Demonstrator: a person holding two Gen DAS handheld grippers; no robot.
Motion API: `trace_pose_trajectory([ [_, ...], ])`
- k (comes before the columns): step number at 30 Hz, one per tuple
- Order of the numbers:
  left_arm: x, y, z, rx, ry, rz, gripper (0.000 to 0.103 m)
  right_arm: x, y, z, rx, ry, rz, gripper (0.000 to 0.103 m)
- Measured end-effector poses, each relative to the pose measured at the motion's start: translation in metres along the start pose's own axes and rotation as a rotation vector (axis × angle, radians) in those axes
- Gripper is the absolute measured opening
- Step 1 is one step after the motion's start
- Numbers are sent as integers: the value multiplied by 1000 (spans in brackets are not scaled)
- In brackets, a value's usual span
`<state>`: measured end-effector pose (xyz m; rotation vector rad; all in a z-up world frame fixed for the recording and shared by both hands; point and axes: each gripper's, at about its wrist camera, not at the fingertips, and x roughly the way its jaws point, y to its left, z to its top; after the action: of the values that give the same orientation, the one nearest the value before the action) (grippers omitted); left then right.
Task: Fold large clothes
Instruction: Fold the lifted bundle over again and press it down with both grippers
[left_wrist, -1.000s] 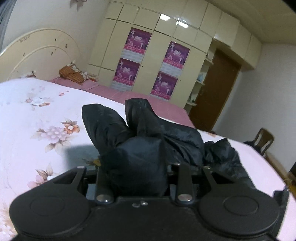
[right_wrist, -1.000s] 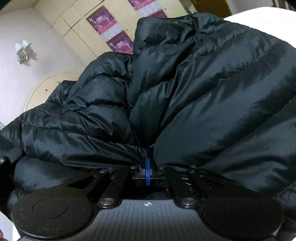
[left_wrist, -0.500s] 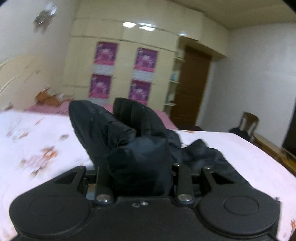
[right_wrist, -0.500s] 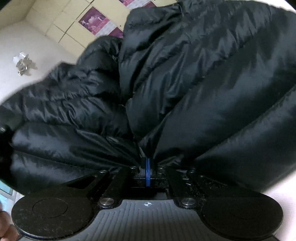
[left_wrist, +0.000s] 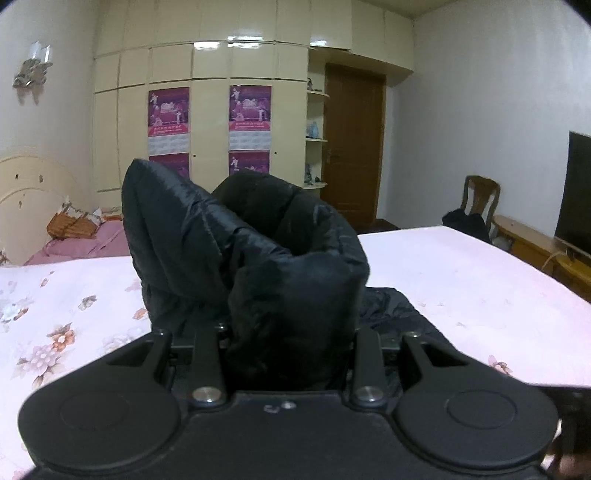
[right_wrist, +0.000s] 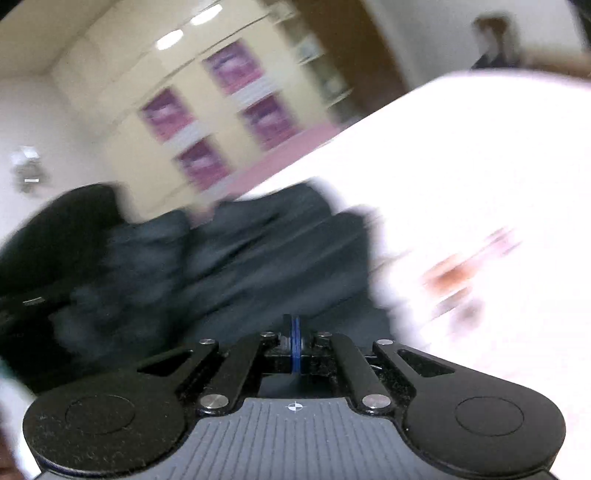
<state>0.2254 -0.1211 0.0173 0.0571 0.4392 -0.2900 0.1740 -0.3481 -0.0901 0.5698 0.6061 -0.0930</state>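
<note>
Both grippers have swung sideways across the bed since a second ago. From the left wrist, the headboard has slid to the far left, and the door (left_wrist: 352, 144), a chair (left_wrist: 480, 199) and a dark screen (left_wrist: 578, 192) have come into sight on the right. From the right wrist, the black puffer jacket (right_wrist: 240, 258), which filled nearly the whole picture before, now takes up only the lower left, with pale bedsheet (right_wrist: 480, 166) spread out to the right of the tool.

Much of the right wrist picture is smeared by motion: the quilting on the jacket, the flower print on the sheet and the purple posters (right_wrist: 236, 70) on the wardrobe are only streaks. A dark shape at the left edge may be the other tool, but I cannot tell. In the left wrist picture the fingertips are buried in fabric and cannot be seen.

The left gripper (left_wrist: 291, 332) stands partly open and is clamped on a thick bunched fold of the jacket (left_wrist: 258, 251), which rises just ahead of the tool in two puffy lobes; more of it trails down onto the flowered bedsheet (left_wrist: 461, 280) to the right of the tool.

The right gripper (right_wrist: 295, 332) has its blue pads pressed together. Dark jacket fabric lies right at and beyond its tips, though the blur hides whether any cloth is pinched between them.
</note>
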Motion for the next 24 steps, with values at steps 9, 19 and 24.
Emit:
trace_pose_trajectory([
  [9, 46, -79, -6, 94, 124, -127, 33, 51, -42, 0, 127, 210, 153, 0],
  [19, 107, -101, -55, 71, 262, -256, 46, 39, -89, 38, 167, 184, 174, 0],
  [24, 105, -87, -63, -2, 319, -299, 45, 20, -85, 55, 132, 139, 211, 0],
])
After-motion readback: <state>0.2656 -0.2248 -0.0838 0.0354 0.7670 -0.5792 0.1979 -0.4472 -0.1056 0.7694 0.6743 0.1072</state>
